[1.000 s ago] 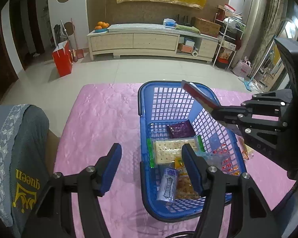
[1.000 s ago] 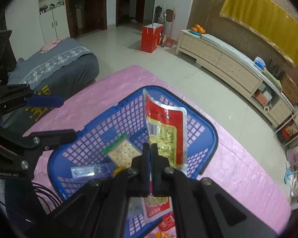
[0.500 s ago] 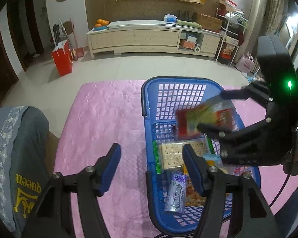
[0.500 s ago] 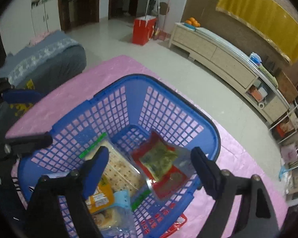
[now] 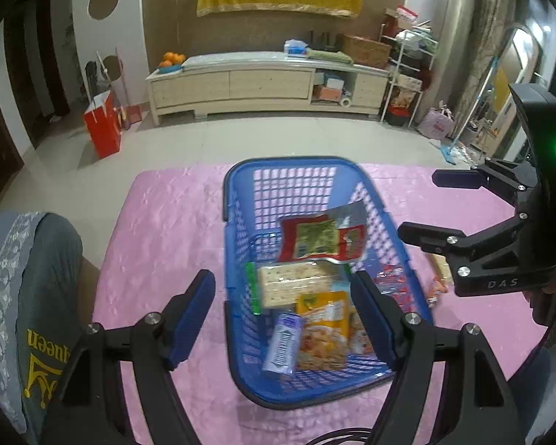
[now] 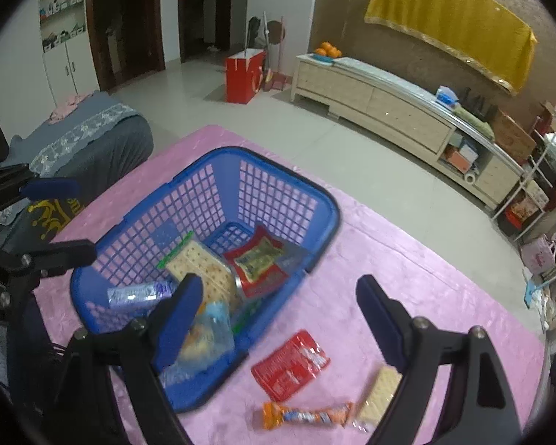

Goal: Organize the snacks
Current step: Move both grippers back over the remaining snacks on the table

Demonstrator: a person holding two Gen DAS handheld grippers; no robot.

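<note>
A blue plastic basket (image 5: 237, 185) (image 6: 211, 155) stands on the pink table. It holds a red pouch with a green picture (image 5: 315, 239) (image 6: 259, 259), a cracker pack (image 5: 296, 282), an orange pouch (image 5: 324, 330) and a silver-blue bar (image 5: 283, 345). My left gripper (image 5: 281, 315) hovers over the basket's near left wall, jaws opening, pads touching nothing. My right gripper (image 6: 278, 309) is open and empty above the basket's right wall. On the cloth beside the basket lie a red packet (image 6: 291, 365), an orange bar (image 6: 307, 417) and a second cracker pack (image 6: 378, 393).
The pink cloth (image 5: 159, 241) ends at the table's far edge, with tiled floor beyond. A grey covered seat (image 5: 26, 296) stands against the table's left side. A red bag (image 5: 102, 129) and a long low cabinet (image 5: 263, 85) stand far back.
My right gripper opened and let go of the red pouch, which dropped flat into the basket. That gripper then drew back to the basket's right side. The left jaws spread a little wider.
</note>
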